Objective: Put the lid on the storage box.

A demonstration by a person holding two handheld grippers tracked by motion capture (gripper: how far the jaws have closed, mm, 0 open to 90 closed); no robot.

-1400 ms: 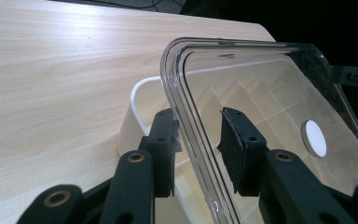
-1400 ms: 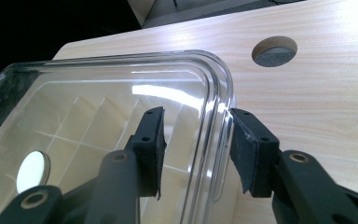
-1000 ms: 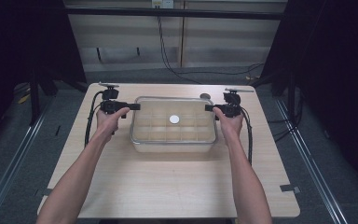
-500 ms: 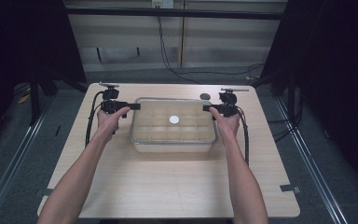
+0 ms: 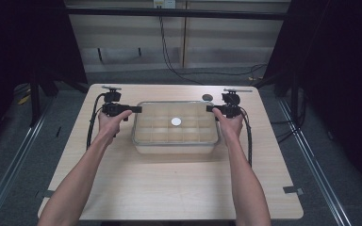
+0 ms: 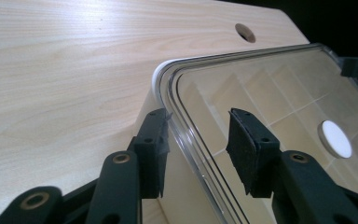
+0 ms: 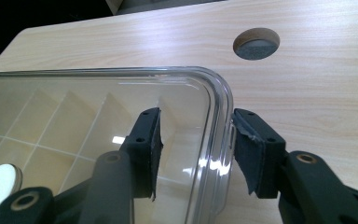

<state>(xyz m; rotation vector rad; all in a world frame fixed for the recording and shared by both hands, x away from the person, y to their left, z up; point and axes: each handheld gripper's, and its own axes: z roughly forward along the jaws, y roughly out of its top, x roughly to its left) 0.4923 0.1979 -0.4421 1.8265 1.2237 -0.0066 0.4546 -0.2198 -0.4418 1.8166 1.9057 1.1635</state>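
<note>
A clear plastic box (image 5: 175, 141) with inner dividers and a clear lid stands in the middle of the table. A white disc (image 5: 176, 121) lies on or in it. My left gripper (image 5: 139, 109) is at its left edge. In the left gripper view the jaws (image 6: 198, 140) straddle the lid rim (image 6: 177, 121); they have just been opening and are not clamped. My right gripper (image 5: 209, 108) is at the right edge. Its jaws (image 7: 196, 144) straddle the rim (image 7: 221, 121); they have just been closing, with a gap at the inner pad (image 7: 151, 140).
The light wooden table (image 5: 169, 188) has a round cable hole (image 5: 207, 97) behind the box's right end, also seen as the hole (image 7: 256, 43) just beyond my right gripper. Cables trail from both grippers along the table sides. Dark floor surrounds the table.
</note>
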